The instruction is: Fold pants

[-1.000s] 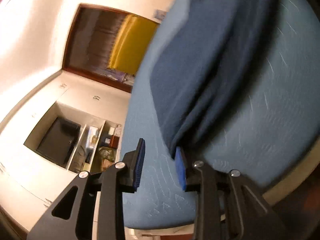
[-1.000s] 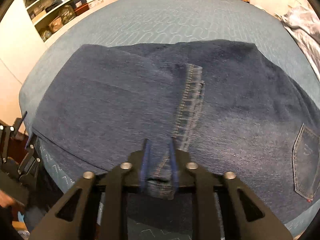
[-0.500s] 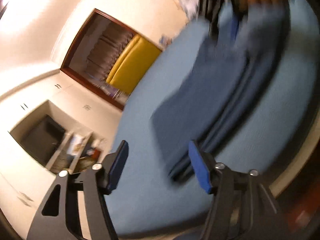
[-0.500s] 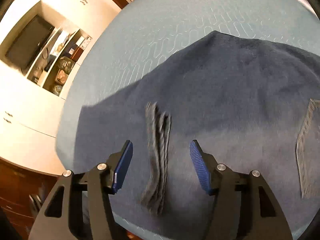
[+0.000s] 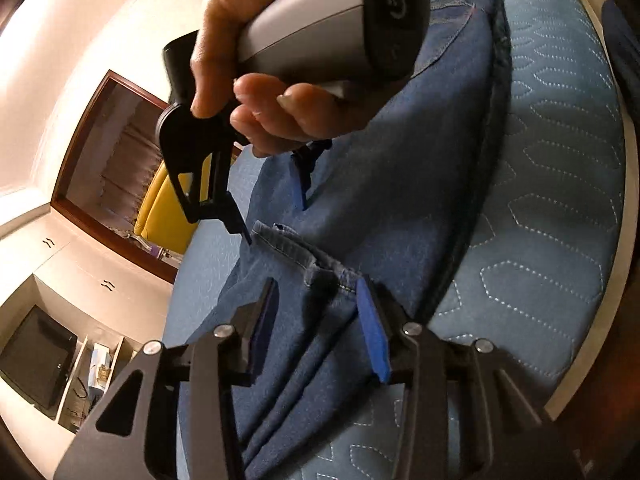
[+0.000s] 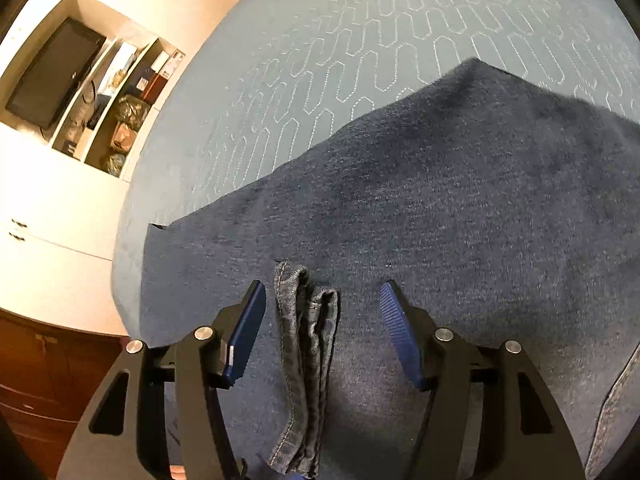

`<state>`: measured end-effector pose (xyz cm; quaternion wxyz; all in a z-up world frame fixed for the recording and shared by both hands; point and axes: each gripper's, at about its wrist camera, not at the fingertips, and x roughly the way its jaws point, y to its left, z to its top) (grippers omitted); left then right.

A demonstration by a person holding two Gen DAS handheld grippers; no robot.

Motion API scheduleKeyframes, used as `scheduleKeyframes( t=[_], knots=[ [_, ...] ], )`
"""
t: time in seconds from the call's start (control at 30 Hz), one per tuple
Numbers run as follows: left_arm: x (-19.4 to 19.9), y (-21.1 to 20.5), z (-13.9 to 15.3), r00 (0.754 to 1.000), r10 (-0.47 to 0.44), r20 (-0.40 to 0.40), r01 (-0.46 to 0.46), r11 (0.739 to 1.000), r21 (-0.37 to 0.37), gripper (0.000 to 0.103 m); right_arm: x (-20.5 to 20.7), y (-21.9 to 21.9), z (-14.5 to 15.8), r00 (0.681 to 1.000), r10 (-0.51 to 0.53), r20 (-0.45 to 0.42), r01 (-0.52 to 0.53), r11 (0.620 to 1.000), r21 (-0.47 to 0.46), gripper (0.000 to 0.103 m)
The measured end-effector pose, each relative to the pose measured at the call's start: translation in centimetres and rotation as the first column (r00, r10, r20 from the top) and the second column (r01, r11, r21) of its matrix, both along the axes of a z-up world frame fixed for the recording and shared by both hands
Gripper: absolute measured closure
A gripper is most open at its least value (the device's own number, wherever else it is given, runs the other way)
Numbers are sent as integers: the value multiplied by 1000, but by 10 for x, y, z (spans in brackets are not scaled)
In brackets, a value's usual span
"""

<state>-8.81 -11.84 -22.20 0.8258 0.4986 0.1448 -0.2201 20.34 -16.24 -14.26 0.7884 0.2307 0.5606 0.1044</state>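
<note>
Jeans point(image 6: 460, 216) of dark blue denim lie spread on the light blue quilted mattress point(image 6: 360, 40), close to its near edge, folded over so that the stacked leg hems point(image 6: 306, 360) rest on top of the broad layer below. The hems show pale stitching and several bunched layers. The right gripper point(image 6: 322, 332) stands wide apart, its blue pads on either side of the hems and not touching them. In the left wrist view, the left gripper point(image 5: 316, 328) is also spread wide over a hemmed fold point(image 5: 312, 268) of the jeans, and the right hand point(image 5: 272, 80) holds its gripper's grey handle just above the cloth. A television point(image 6: 52, 72) sits in the white wall unit beyond the mattress.
</note>
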Motion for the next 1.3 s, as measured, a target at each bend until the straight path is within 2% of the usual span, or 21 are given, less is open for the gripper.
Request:
scheduleKeyframes(
  t=[0.07, 0.13, 0.17, 0.2, 0.23, 0.27, 0.4, 0.47, 0.5, 0.57, 0.6, 0.67, 0.7, 0.83, 0.9, 0.97, 1.03, 1.3],
  knots=[
    [5, 2, 0, 1000, 10, 2, -10, 1000, 6, 61, 5, 18, 2, 1000, 14, 10, -13, 998, -57, 44],
    [7, -3, -1, 999, 29, -17, -29, 1000, -1, 64, 6, 26, 2, 1000, 20, 12, -18, 992, -126, 53],
    [15, 0, 3, 999, 34, -33, -34, 999, -3, 66, 5, 26, 1, 1000, 21, 13, -19, 991, -135, 64],
    [16, -3, 3, 998, 35, -51, -35, 999, -1, 74, 5, 28, 2, 1000, 26, 14, -25, 993, -118, 78],
    [18, 1, 7, 998, 31, -63, -31, 1000, 2, 80, 6, 29, 3, 1000, 27, 10, -26, 995, -100, 79],
    [18, 1, 5, 998, 31, -59, -31, 1000, 6, 81, 4, 27, 3, 999, 30, 14, -28, 994, -105, 87],
    [17, 0, 8, 997, 36, -73, -37, 999, -6, 81, 1, 36, 6, 998, 49, 36, -44, 989, -139, 89],
    [16, 0, 11, 999, 28, -44, -28, 1000, 7, 67, 2, 36, 4, 999, 41, 33, -36, 991, -129, 89],
    [14, 0, 11, 1000, 28, -10, -28, 999, 19, 52, 1, 35, 4, 999, 42, 29, -38, 991, -129, 88],
    [15, 3, 15, 1000, 23, -11, -23, 999, 24, 49, 0, 36, 4, 998, 48, 31, -43, 987, -153, 88],
    [15, 4, 16, 999, 30, -22, -29, 999, 25, 49, 0, 37, 5, 998, 47, 34, -41, 987, -158, 84],
    [14, 3, 14, 999, 32, -25, -32, 999, 24, 50, -1, 38, 6, 998, 42, 41, -33, 981, -190, 75],
    [16, 3, 16, 999, 35, -27, -34, 999, 23, 52, -2, 39, 6, 998, 45, 47, -35, 978, -207, 74],
    [22, -2, 18, 997, 36, -68, -36, 999, 3, 69, -2, 43, 4, 997, 52, 61, -37, 973, -226, 75],
    [22, -5, 19, 996, 36, -81, -36, 999, 5, 74, -2, 47, 5, 995, 67, 73, -49, 973, -225, 91],
    [24, -6, 20, 994, 41, -97, -42, 999, -3, 78, -4, 50, 8, 993, 72, 93, -47, 968, -245, 92],
    [25, -5, 26, 994, 57, -96, -58, 998, -11, 89, -8, 54, 13, 990, 77, 116, -44, 963, -265, 94],
    [29, -9, 33, 995, 59, -83, -61, 998, -12, 91, -21, 57, 36, 978, 90, 188, -30, 954, -298, 95]
  ],
)
